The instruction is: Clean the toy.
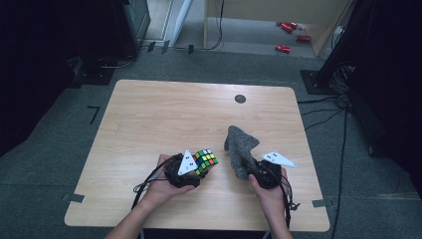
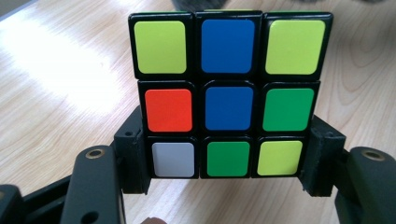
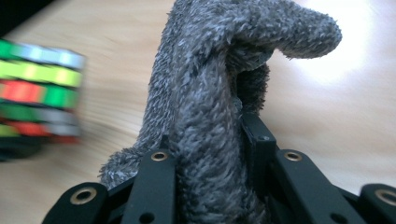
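Pale wood-grain table stands on grey carpet. Near its front edge, the left gripper clamps a glossy, black-framed cube by its bottom row, jaws pressed to either side. Just to the right, the right gripper pinches a fuzzy grey cloth, which stands up and flops over at its top.

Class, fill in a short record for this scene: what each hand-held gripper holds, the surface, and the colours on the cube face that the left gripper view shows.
Left hand-held gripper: shut on the puzzle cube
Right hand-held gripper: shut on the grey fuzzy cloth
Surface: wooden table
Cube face, top row: yellow, blue, yellow
Middle row: red, blue, green
Bottom row: white, green, yellow
Cloth: stands up from the jaws, top flopped over
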Available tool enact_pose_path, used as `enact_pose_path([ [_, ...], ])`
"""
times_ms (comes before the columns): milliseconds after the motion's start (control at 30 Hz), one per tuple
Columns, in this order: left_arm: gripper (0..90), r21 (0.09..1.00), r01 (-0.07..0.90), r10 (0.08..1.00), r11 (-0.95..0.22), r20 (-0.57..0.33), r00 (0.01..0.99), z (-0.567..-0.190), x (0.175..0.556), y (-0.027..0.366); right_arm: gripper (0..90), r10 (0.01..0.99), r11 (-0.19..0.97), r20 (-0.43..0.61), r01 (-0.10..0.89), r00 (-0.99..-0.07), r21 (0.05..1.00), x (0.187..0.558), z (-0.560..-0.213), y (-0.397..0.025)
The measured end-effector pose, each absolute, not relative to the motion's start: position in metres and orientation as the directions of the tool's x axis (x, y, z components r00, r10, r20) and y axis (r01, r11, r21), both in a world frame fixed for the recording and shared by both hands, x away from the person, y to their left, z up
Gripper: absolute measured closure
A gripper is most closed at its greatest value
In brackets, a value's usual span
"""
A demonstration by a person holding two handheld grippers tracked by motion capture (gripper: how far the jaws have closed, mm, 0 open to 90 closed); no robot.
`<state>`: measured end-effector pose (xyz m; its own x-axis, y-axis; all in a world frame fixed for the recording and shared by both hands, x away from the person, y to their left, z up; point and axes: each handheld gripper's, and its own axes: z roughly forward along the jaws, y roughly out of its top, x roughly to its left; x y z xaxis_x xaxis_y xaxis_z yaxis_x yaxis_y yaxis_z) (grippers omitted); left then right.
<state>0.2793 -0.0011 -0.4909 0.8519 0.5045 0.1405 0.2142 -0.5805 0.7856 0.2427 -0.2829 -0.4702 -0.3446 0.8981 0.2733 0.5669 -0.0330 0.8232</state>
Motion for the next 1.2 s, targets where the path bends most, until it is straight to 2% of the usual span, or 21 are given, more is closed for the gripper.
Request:
enact_pose_path([
  [200, 35.0, 0.786, 0.203, 0.48, -0.584, 0.133, 0.867, -0.491, 0.274, -0.01, 70.4, 0.853, -0.052, 0.311, 0.524, -0.42, 0.85, 0.233, -0.455, -0.263],
  [233, 35.0, 0.787, 0.199, 0.471, -0.584, 0.129, 0.873, -0.491, 0.272, -0.013, 70.2, 0.829, -0.043, 0.315, 0.51, -0.461, 0.859, 0.229, -0.451, -0.251],
  [433, 35.0, 0.803, 0.178, 0.447, -0.568, 0.12, 0.887, -0.488, 0.265, -0.019, 69.4, 0.794, 0.011, 0.288, 0.487, -0.536, 0.874, 0.223, -0.449, -0.226],
  [1200, 35.0, 0.807, 0.167, 0.442, -0.567, 0.126, 0.888, -0.488, 0.265, -0.016, 67.9, 0.794, -0.083, 0.388, 0.548, -0.468, 0.832, 0.235, -0.465, -0.242],
])
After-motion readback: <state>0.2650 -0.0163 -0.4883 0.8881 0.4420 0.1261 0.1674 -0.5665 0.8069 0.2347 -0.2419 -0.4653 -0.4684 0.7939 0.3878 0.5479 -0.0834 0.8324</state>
